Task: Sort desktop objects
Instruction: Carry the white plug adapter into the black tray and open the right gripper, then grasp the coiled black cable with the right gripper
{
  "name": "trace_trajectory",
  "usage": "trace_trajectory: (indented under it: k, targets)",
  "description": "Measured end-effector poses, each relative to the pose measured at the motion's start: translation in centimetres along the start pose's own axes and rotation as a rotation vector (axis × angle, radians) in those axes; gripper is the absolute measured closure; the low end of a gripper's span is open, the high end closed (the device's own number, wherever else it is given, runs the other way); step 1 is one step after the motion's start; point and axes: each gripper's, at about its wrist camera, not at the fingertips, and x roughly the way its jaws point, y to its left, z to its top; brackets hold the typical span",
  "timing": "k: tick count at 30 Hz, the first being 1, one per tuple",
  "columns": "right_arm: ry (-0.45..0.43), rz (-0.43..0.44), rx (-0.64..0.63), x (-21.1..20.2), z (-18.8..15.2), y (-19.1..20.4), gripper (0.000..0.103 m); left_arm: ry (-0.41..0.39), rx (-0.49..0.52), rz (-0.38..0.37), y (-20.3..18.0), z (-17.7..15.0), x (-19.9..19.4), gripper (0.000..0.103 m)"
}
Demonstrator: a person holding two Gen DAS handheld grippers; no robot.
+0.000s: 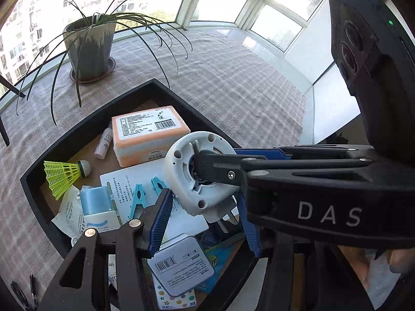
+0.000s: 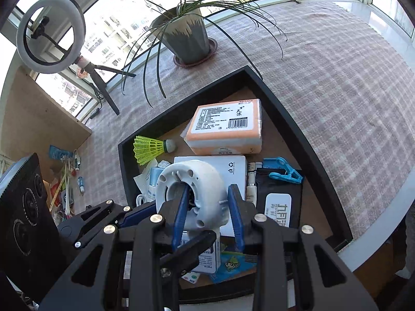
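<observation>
A black tray [image 1: 85, 127] [image 2: 298, 119] holds an orange-and-white box [image 1: 149, 132] [image 2: 228, 127], a yellow shuttlecock [image 1: 63, 175] [image 2: 150, 149], blue clips [image 1: 137, 199] [image 2: 285, 172], a small bottle [image 1: 103, 143], papers and boxes. My right gripper [image 2: 208, 207] [image 1: 215, 165] is shut on a white round ring-shaped device [image 2: 194, 194] [image 1: 199, 173], one finger inside its central hole and one on its outer wall, holding it above the tray. My left gripper [image 1: 205, 223] is open just below the device and holds nothing.
A potted plant [image 1: 89, 49] [image 2: 186, 36] stands on the checked tablecloth [image 1: 246, 83] beyond the tray. A ring light on a tripod [image 2: 49, 36] stands at the far left. Loose small items [image 2: 67, 176] lie left of the tray.
</observation>
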Motion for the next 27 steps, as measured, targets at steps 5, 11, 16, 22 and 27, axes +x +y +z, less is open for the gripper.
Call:
trace_trajectory:
  k: [5,11,16,22,27]
  targets:
    - [0.007,-0.02,0.036,-0.4,-0.4,-1.5,0.06,0.003,-0.005,0.026,0.6,-0.2,-0.1,0.054]
    - [-0.01,0.004,0.055,-0.2,-0.3,-1.3,0.055,-0.026,-0.046,0.09,3.4,-1.1,-1.8,0.054]
    - [0.008,0.026,-0.002,0.8,-0.4,1.4,0.055,-0.051,-0.097,0.151,6.6,-2.8,-4.4,0.054]
    - [0.035,0.055,-0.128,2.3,-1.1,6.6,0.055,-0.071,-0.188,0.258,12.2,-6.7,-8.0,0.054]
    - [0.086,0.119,-0.208,4.6,-2.4,11.2,0.055,-0.087,-0.308,0.335,17.7,-11.4,-11.2,0.054]
